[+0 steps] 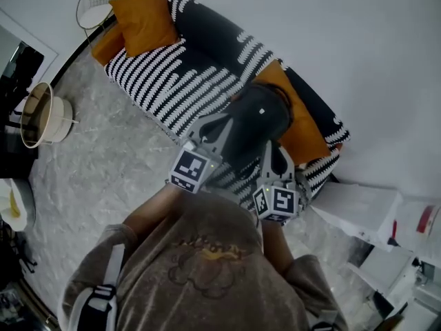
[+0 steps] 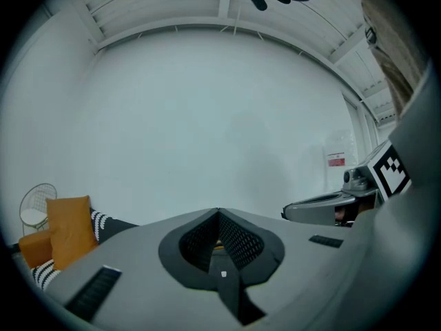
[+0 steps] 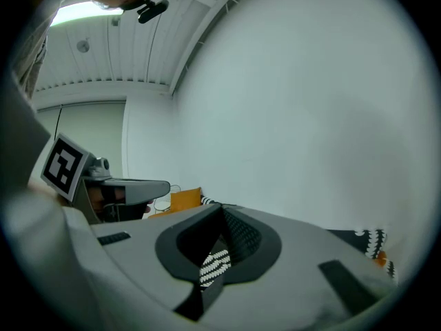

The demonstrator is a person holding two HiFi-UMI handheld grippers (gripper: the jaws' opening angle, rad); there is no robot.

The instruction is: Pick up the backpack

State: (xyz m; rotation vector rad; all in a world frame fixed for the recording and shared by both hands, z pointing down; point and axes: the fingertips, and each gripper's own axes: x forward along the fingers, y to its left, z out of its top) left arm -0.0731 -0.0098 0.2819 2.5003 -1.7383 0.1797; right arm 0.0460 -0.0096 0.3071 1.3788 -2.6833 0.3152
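Backpack is dark and rounded and sits on the striped sofa seat toward its right end, leaning on an orange cushion, right ahead of both gripper tips. The left gripper has its jaws pressed together with nothing seen between them. The right gripper is the same, tips meeting, and only sofa stripes show through the gap behind them. Neither gripper view shows the bag, as both point up at the wall. Judgement: the bag is soft fabric and will sag and fold when lifted. Its weight is unknown, but it looks partly filled since it holds a bulge. The smooth shell is likely slippery for a pinch, so a top handle or shoulder strap is the better hold, though no strap can be made out here. The jaws need to spread first. On room, the wall is close behind the sofa back and white furniture stands just beside the sofa's right end. The open floor lies to the person's left and front, so lifting up and back toward the body looks clearest.
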